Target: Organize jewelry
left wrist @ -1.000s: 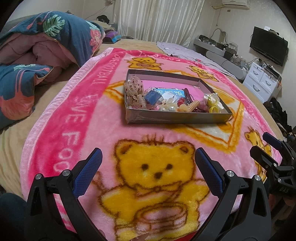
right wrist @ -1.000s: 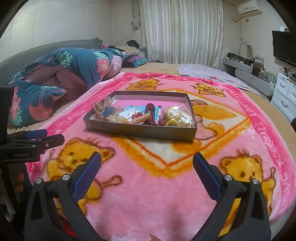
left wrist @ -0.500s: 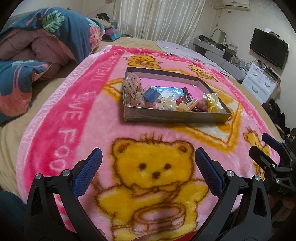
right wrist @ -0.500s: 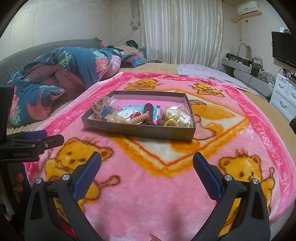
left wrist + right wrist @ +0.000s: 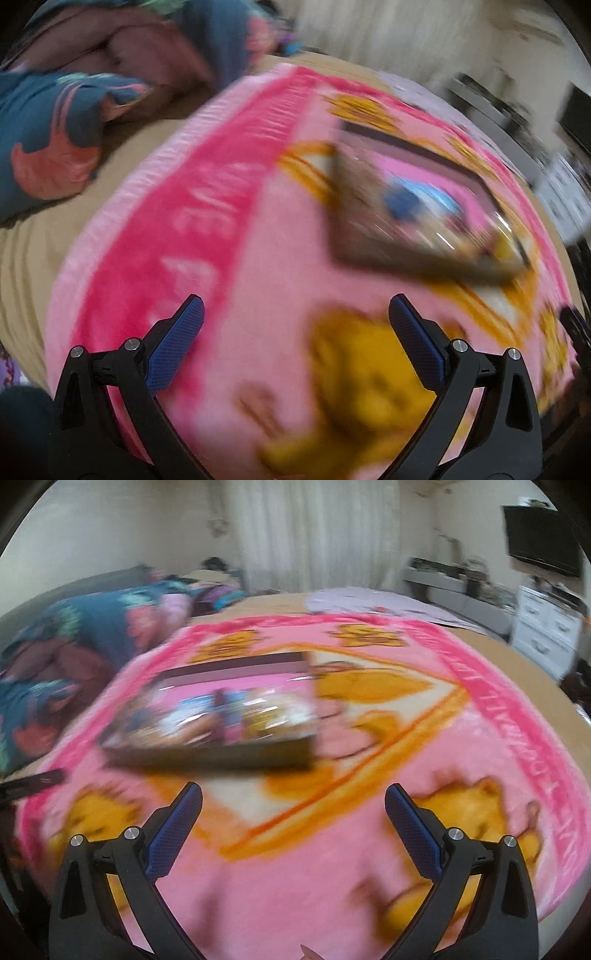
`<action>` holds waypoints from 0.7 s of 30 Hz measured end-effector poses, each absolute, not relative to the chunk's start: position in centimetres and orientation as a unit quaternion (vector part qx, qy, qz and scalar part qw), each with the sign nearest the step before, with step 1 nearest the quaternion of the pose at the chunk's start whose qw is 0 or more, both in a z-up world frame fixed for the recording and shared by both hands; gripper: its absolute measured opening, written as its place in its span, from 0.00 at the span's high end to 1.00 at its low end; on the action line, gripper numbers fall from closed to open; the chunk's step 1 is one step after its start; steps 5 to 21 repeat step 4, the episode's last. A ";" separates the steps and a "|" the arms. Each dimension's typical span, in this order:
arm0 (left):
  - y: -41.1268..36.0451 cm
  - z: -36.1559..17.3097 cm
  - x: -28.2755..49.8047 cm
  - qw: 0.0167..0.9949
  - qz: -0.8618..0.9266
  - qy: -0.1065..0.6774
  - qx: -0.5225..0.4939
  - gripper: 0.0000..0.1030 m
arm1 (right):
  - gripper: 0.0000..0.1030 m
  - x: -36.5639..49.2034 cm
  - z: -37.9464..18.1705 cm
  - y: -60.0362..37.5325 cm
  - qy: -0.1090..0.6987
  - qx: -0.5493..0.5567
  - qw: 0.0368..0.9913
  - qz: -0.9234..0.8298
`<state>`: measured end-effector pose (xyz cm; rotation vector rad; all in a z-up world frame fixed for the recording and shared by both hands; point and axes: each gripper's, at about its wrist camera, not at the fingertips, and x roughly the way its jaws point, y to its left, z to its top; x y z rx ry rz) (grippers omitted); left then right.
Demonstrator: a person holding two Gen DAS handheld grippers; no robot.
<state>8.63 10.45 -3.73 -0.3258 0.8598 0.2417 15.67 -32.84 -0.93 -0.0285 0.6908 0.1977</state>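
The left gripper (image 5: 295, 321) and the right gripper (image 5: 293, 799) are held wide apart, with nothing between; the jewelry box (image 5: 221, 716) sits ahead on the pink blanket (image 5: 332, 886); it is best reached slowly.

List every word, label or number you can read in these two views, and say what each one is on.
None can be read for certain; both views are motion-blurred.
Pale lettering on the pink fleece blanket's red border: smeared, unreadable.
Blue printed card in the shallow grey cardboard tray: blurred.
White mark on the left gripper: too small.
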 end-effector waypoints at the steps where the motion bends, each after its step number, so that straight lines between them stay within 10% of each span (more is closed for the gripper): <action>1: 12.1 -4.0 9.8 0.883 0.132 0.420 -0.163 0.09 | 0.04 17.9 -1.2 -34.5 0.341 -0.016 0.938 0.066; 21: 16.6 -4.7 13.2 0.871 0.178 0.429 -0.163 0.09 | 0.04 23.9 -2.4 -38.6 0.356 -0.032 0.934 -0.015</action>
